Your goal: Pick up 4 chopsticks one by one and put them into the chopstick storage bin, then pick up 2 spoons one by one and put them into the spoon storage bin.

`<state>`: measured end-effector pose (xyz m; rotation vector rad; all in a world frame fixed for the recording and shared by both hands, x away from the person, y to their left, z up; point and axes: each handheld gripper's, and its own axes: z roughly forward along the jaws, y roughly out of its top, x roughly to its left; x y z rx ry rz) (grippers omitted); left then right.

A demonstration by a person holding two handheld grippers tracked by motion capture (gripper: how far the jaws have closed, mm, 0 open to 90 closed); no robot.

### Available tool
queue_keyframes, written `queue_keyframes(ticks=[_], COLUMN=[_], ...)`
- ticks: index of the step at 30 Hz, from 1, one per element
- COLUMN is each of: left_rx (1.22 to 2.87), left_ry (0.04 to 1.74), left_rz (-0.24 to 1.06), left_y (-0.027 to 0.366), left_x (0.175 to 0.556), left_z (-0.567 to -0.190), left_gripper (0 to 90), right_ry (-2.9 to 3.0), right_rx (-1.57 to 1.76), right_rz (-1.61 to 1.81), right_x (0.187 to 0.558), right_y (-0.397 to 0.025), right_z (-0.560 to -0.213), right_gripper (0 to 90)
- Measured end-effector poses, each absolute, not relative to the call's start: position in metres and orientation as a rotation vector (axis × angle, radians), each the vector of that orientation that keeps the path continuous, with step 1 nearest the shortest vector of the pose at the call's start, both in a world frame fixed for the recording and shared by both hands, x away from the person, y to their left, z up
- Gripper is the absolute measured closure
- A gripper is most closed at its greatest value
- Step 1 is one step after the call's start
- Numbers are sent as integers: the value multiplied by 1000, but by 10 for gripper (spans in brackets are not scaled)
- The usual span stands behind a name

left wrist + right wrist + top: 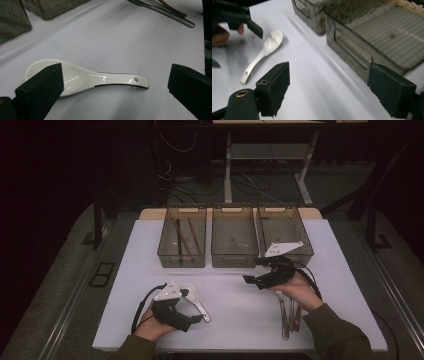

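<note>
Left gripper view: left tongs (112,82) gape astride the white spoon (85,78) near the counter's (125,37) front edge, ready to pinch; right tongs (337,87) released.

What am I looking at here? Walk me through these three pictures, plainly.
No robot here: a person at a table holds a two-jaw tool in each hand. The high view looks down from above: the left hand-held gripper sits at lower left, the right hand-held gripper at centre right. The other two pictures come from cameras riding on those tools, looking out between their own black jaws.

On the white table lies a white ceramic soup spoon, right in front of the left tool, whose jaws stand wide apart around it without touching it. By the person's right forearm lie some metal utensils. At the back stand three clear smoky bins; the left one holds brown chopsticks.

Both tools are open and hold nothing.
</note>
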<state>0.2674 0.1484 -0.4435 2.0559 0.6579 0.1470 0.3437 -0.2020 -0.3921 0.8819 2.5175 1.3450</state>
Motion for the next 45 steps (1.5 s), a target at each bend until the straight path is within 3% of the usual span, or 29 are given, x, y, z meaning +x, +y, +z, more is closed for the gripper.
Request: queue_keyframes(ticks=[15,45], left_rx=[2050,2046], left_ry=[654,657], left_rz=[159,163], left_y=[150,151], left_x=[264,263], left_z=[-441,-440], left_gripper=[0,0], right_ry=[2466,2341], right_rx=[964,1346], right_rz=[1309,1131], right_x=[320,320], right_y=[-254,-361], right_z=[-403,-422], right_gripper=[176,193])
